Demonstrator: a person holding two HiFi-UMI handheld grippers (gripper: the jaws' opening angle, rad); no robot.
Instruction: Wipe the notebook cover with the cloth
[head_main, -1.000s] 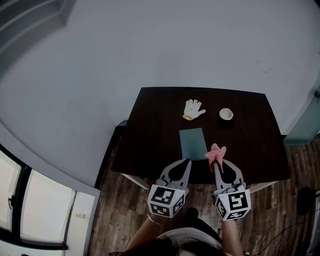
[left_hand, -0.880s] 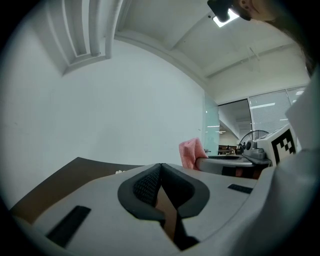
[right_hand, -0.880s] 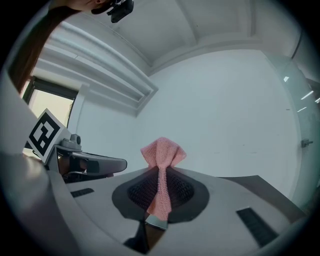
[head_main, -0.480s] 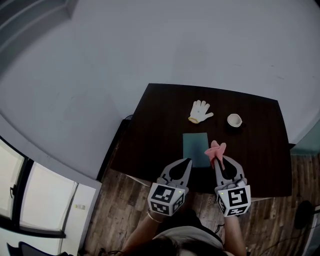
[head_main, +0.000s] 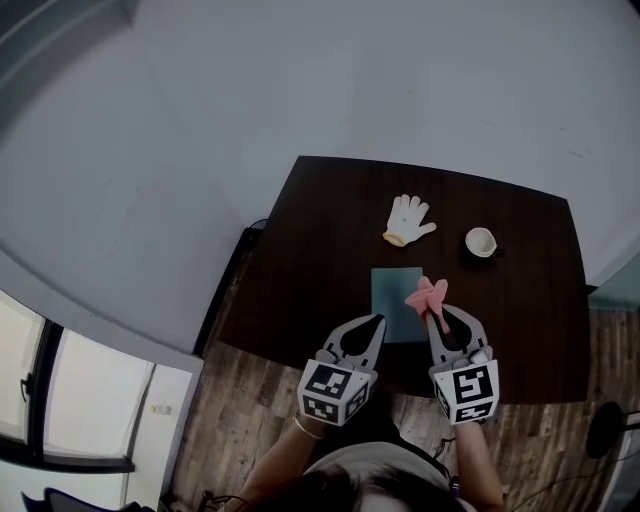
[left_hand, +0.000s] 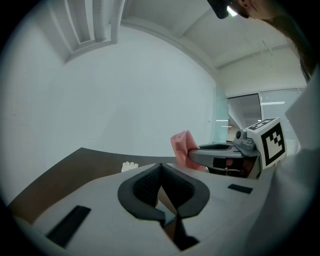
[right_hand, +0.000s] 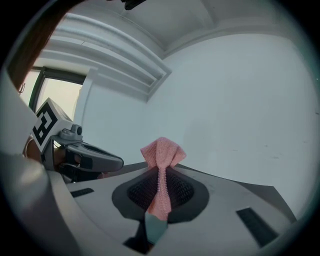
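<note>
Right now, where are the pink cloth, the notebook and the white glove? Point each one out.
cloth (head_main: 428, 294), head view, on its bunched pink top.
notebook (head_main: 392, 300), head view, on the bare middle of its teal cover.
glove (head_main: 407, 217), head view, on its palm.

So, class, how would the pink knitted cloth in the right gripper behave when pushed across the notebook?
Probably floppy: the pink knitted cloth pinches thin inside the right gripper, then fans out. Likely light, since the loose tuft stands up unsupported. Its knit would probably drag, not slide, on the teal notebook.
</note>
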